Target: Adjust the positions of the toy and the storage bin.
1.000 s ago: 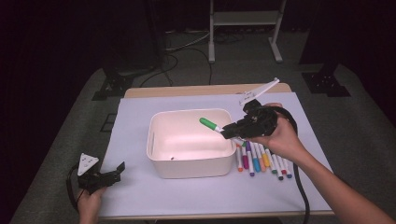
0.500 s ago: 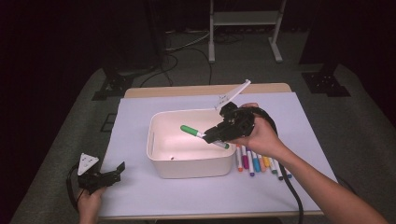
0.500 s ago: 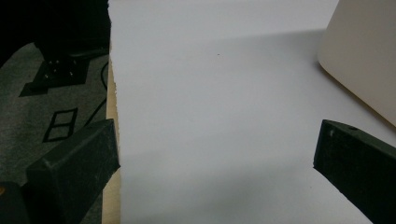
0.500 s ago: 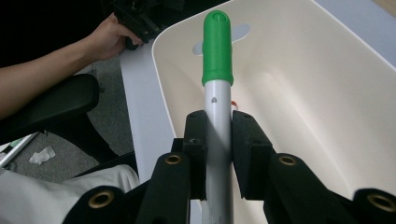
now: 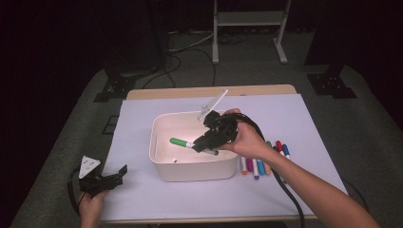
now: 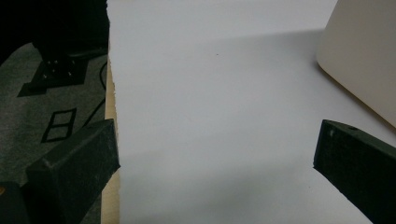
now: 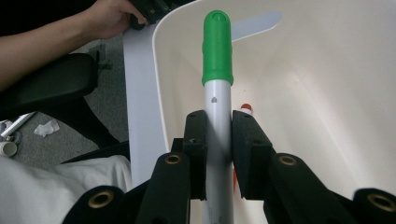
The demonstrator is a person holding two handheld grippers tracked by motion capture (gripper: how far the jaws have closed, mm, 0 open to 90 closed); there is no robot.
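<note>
My right gripper [image 5: 202,144] is shut on a green-capped marker [image 5: 182,142], held over the inside of the cream bin [image 5: 161,164]. In the right gripper view the marker [image 7: 217,60] runs up between the two pads [image 7: 195,144] with its cap pointing into the bin [image 7: 327,70]. A small red-tipped thing [image 7: 246,108] lies on the bin floor behind the jaws. My left gripper [image 5: 121,172] rests open on the white sheet at the front left, nothing between its jaws. In the left gripper view the bin's corner [image 6: 364,56] shows at the right.
Several coloured markers [image 5: 259,164] lie in a row on the white sheet [image 5: 285,118] right of the bin. The table's wooden left edge [image 6: 111,116] runs beside my left gripper. A cable [image 5: 285,190] trails from my right gripper along the forearm.
My right gripper has carried the green marker leftward and down, from the bin's right rim to over its inside. The left gripper has not moved.
</note>
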